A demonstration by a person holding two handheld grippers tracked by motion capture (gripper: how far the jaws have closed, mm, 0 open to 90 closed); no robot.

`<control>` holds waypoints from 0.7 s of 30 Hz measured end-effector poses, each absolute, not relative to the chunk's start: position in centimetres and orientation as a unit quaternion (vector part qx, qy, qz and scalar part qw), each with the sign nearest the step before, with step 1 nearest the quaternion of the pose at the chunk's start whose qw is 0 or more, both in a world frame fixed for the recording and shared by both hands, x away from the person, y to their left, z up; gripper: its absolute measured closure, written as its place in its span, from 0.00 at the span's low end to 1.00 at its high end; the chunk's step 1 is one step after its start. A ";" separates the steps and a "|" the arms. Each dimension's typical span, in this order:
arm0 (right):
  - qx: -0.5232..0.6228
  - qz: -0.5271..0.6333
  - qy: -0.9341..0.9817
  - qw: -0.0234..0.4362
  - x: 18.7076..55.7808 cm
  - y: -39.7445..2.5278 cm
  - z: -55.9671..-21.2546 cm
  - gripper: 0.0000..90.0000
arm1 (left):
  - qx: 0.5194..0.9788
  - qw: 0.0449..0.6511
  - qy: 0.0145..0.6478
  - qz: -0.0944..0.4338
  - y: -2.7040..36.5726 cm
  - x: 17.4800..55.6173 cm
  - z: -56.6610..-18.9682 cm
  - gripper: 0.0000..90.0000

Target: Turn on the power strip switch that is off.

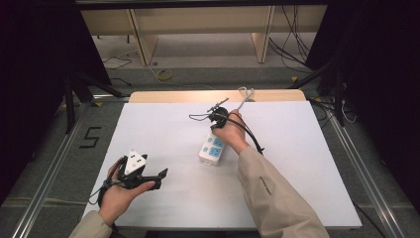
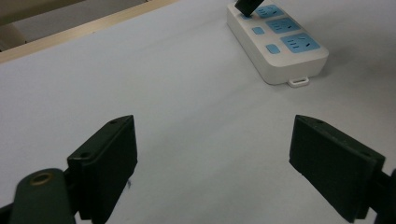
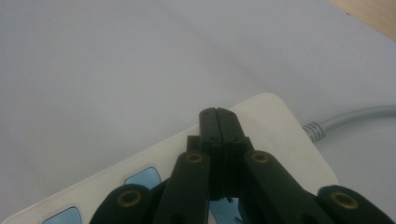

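A white power strip (image 1: 213, 147) with blue sockets lies near the middle of the white table (image 1: 297, 188); its grey cord (image 1: 244, 97) runs off the far edge. My right gripper (image 1: 215, 128) is shut with nothing between its jaws. Its tips (image 3: 217, 114) rest on the cord end of the power strip (image 3: 285, 135), beside a blue socket (image 3: 142, 177). My left gripper (image 1: 157, 179) hovers at the front left, open wide and empty (image 2: 215, 140). In the left gripper view the power strip (image 2: 280, 46) lies ahead to the right, with the right gripper's black tip (image 2: 247, 5) touching its top.
A wooden strip (image 1: 173, 95) edges the table's far side. Beyond it are loose floor cables (image 1: 163, 74) and wooden furniture legs (image 1: 141, 39). Dark curtains and stand legs (image 1: 69, 99) flank both sides.
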State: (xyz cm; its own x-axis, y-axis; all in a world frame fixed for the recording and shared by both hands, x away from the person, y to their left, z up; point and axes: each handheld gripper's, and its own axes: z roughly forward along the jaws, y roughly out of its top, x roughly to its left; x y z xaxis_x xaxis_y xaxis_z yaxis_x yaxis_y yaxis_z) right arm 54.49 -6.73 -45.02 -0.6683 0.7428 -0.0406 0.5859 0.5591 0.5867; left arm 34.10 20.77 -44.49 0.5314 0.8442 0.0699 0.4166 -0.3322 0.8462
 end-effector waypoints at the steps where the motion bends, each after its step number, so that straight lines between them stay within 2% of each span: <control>1: 0.382 0.276 0.870 0.143 54.5 -6.7 -45.0 1.00 | 0.774 0.408 0.407 0.261 20.8 34.1 -44.5 0.16; 21: 0.399 0.299 0.856 0.137 54.3 -7.2 -45.3 1.00 | 0.774 0.408 0.408 0.260 20.8 34.1 -44.5 0.16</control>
